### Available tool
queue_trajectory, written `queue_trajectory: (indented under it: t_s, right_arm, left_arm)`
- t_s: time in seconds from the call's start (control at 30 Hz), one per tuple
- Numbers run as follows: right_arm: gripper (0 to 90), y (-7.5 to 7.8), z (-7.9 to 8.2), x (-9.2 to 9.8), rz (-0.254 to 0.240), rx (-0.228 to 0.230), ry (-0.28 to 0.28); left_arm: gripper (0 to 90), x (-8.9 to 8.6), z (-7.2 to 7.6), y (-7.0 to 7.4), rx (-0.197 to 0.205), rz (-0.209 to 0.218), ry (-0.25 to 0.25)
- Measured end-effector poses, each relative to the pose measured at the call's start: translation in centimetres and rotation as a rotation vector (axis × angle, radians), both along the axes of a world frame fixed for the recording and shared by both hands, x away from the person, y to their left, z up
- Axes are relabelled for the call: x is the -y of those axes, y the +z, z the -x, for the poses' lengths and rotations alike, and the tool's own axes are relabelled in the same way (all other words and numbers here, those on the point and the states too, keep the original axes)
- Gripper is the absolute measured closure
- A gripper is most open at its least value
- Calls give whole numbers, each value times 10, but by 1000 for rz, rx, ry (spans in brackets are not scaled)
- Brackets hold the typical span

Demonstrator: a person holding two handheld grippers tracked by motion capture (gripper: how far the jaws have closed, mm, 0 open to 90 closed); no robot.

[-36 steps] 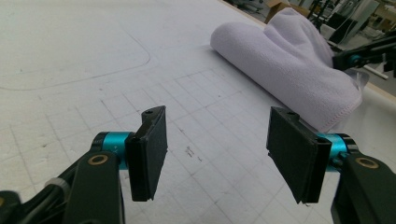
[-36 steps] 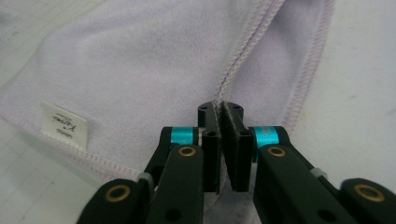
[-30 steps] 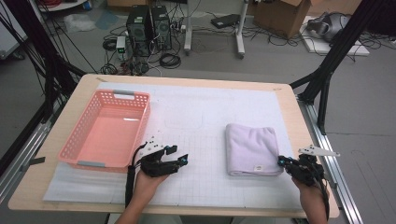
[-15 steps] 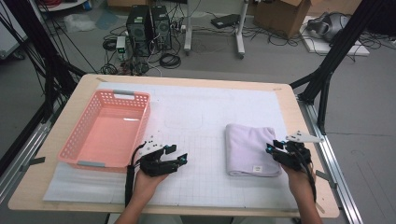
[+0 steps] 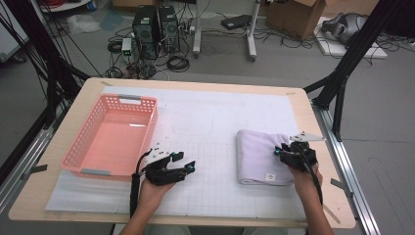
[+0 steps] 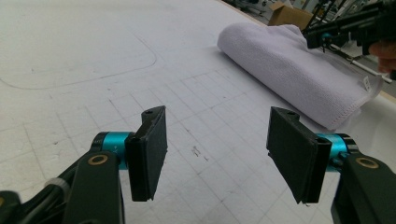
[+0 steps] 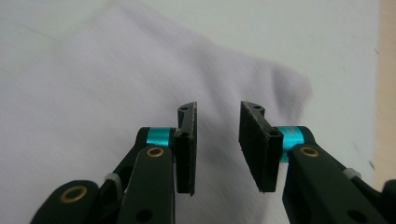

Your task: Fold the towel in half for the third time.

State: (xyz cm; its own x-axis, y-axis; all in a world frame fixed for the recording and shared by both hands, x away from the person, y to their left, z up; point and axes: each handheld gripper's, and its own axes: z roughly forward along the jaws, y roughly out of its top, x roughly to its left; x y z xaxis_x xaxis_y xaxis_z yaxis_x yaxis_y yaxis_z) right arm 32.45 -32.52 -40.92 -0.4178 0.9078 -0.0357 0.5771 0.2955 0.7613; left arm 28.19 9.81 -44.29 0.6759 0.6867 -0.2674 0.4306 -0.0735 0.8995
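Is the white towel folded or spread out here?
Folded: the towel lies as a thick compact rectangle with a rounded doubled edge on its left side, on the mat.

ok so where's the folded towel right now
In the high view the folded white towel lies on the right half of the table mat, directly under the right gripper, well right of the pink basket.

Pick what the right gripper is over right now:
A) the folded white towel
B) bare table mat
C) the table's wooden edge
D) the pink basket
A: the right gripper sits at the right edge of the folded white towel, and its own view shows open jaws above towel cloth.
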Motion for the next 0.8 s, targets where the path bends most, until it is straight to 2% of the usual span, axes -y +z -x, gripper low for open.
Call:
queue_trajectory:
  t_s: [0.07,0.1,0.13,0.2,0.27,0.33,0.4,0.5,0.53,0.57,0.63,0.7,0.77,0.8]
  right_arm:
    - [655,3,-10,-12,-21,-7,35]
    - [655,3,-10,-12,-21,-7,35]
    - [641,4,-21,-25,-19,-11,63]
    - [603,5,-31,-39,-28,-28,89]
    - [568,1,-42,-52,2,-52,117]
    - [571,-5,-52,-63,18,-90,138]
    - [588,-10,-59,-70,6,-120,156]
    - [598,-15,-62,-82,8,-97,229]
    - [591,-16,-61,-84,-13,-97,264]
    - [575,-15,-61,-85,-16,-96,285]
    - [536,-13,-60,-82,-18,-94,288]
    - [525,-6,-56,-72,-58,-69,268]
    - [580,0,-51,-56,-79,-27,223]
    - [636,2,-48,-48,-65,-21,200]
  left_arm:
    - [385,0,0,0,1,0,-1]
    - [385,0,0,0,1,0,-1]
    - [385,0,0,0,0,2,1]
    - [385,0,0,0,-2,0,1]
    - [386,-1,0,0,-3,-2,-1]
    - [385,-2,0,0,0,-2,5]
    - [385,-3,0,1,1,3,11]
    - [386,-5,0,0,0,4,12]
    - [386,-5,0,0,-1,3,13]
    - [386,-5,-1,0,-3,2,11]
    - [386,-4,-1,0,-3,1,11]
    - [386,-3,0,0,-1,6,7]
    - [386,-3,0,0,1,4,10]
    - [386,-3,1,0,2,5,6]
